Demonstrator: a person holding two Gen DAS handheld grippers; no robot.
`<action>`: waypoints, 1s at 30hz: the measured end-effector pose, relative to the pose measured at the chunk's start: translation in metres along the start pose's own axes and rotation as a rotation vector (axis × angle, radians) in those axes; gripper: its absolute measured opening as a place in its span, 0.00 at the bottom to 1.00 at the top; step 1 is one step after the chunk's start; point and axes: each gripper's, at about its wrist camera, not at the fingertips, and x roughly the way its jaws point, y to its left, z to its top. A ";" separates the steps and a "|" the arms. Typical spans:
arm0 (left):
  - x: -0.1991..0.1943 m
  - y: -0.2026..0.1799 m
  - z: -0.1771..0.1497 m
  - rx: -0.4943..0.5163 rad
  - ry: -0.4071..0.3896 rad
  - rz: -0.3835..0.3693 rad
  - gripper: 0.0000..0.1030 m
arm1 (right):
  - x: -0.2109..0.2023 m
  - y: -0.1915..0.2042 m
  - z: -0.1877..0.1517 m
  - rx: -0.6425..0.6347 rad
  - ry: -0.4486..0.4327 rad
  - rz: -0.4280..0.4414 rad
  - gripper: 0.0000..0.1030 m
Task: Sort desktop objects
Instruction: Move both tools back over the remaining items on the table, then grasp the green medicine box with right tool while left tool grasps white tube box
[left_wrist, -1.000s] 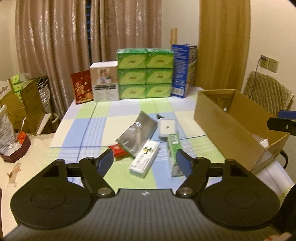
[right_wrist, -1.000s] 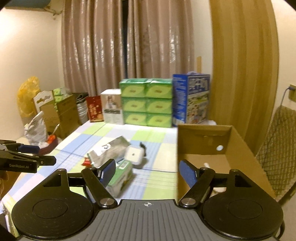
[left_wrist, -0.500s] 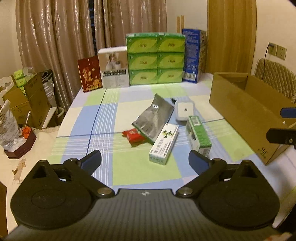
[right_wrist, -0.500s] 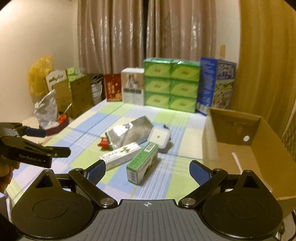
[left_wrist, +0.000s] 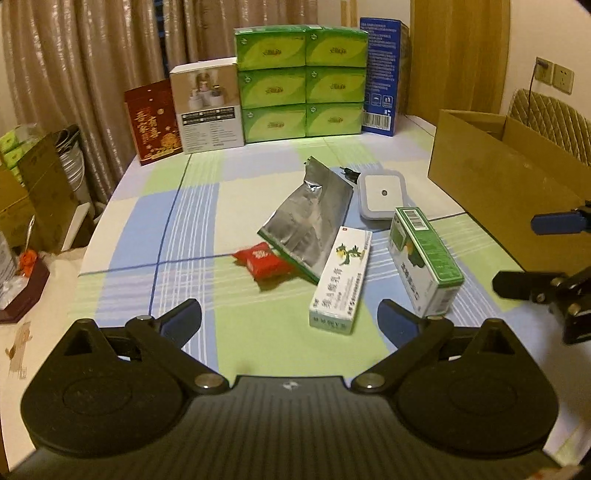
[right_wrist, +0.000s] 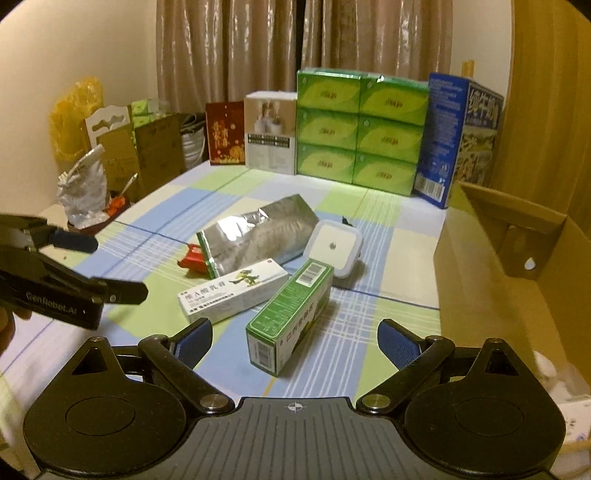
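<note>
Both hand-held grippers, left hand-held gripper (left_wrist: 290, 314) and right hand-held gripper (right_wrist: 294, 338), spread wide, empty; green box (right_wrist: 290, 317) nearest, cardboard box (right_wrist: 513, 266) waits at right, prob sorting bin.

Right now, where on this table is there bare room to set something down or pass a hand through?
Bare cloth lies left of the red packet, out to the table's left edge, and between the silver pouch and the stacked green boxes. It is crowded in the middle, where the pouch, white carton, green carton and white square device cluster beside the cardboard box.
</note>
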 end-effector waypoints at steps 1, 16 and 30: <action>0.004 0.001 0.002 0.000 0.002 -0.006 0.97 | 0.005 -0.001 0.000 0.012 0.008 0.004 0.91; 0.044 0.012 0.009 -0.021 0.059 -0.045 0.96 | 0.069 -0.001 0.005 0.039 0.110 0.043 0.49; 0.075 -0.010 0.009 0.025 0.097 -0.107 0.79 | 0.054 -0.024 0.003 0.093 0.111 -0.018 0.26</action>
